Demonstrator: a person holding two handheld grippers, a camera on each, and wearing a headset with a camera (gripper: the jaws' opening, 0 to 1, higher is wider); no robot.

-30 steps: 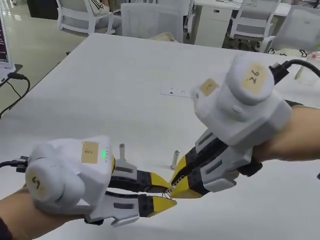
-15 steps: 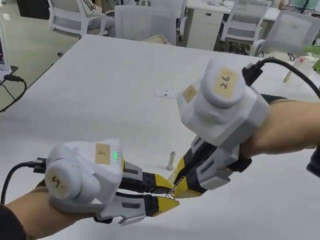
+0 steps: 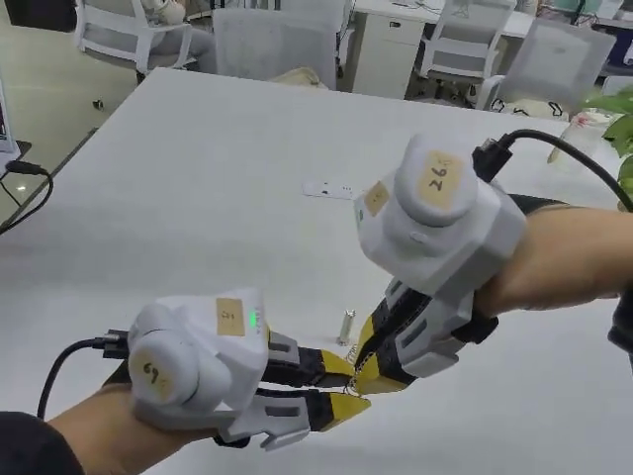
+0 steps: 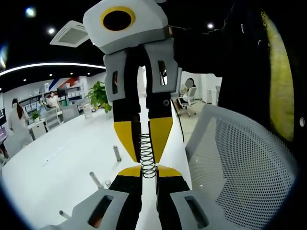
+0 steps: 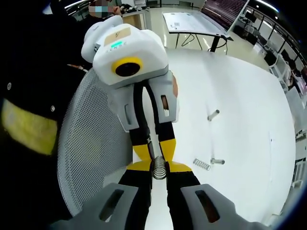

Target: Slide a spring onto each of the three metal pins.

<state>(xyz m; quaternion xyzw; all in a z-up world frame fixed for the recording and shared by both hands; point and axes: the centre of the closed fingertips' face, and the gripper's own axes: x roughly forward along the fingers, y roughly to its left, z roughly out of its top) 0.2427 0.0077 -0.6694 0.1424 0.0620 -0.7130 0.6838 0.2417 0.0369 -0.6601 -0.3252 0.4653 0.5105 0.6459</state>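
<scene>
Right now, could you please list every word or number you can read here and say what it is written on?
"26": handwritten tag on the right gripper's round cap.
"69": handwritten tag on the left gripper's round cap.
Small tan stickers on both housings: too blurred to read.

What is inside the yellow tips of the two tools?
A small spring, gripped by the left tool at one end and the right tool at the other. The tools cover parts of its ends.

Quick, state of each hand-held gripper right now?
Left hand-held gripper: closed on one end of the spring.
Right hand-held gripper: closed on the same spring.
</scene>
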